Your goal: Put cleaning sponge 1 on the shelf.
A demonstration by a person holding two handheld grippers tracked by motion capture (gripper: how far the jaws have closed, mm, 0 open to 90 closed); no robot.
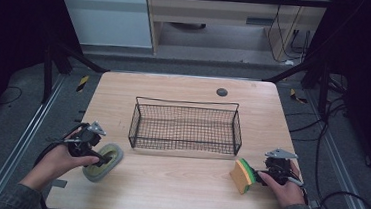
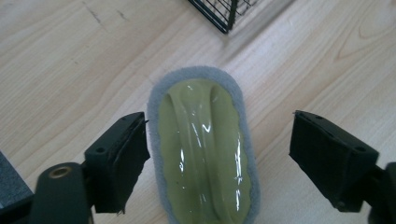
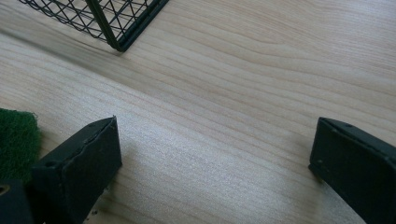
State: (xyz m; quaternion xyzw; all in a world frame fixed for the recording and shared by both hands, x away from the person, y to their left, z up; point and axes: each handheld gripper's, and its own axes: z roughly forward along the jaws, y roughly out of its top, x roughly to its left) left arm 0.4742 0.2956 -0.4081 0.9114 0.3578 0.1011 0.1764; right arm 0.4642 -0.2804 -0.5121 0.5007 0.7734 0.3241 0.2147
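Note:
An oval scrubber (image 1: pixel 104 162) with an olive-green glossy handle on a grey felt base lies at the front left of the table. My left gripper (image 1: pixel 100 157) is open over the scrubber (image 2: pixel 201 154), one jaw on each side and neither touching it. A yellow sponge (image 1: pixel 242 175) with a green scouring face stands on edge at the front right. My right gripper (image 1: pixel 261 173) is open just right of it, with bare wood between its jaws. The sponge's green face (image 3: pixel 16 140) shows outside the left jaw in the right gripper view.
A black wire basket (image 1: pixel 185 149) stands in the middle of the wooden table (image 1: pixel 177 189), with nothing inside. Its corner (image 2: pixel 224 18) is just beyond the scrubber, and another corner (image 3: pixel 116 42) lies ahead of the right gripper. A dark round grommet (image 1: pixel 221 92) sits near the far edge.

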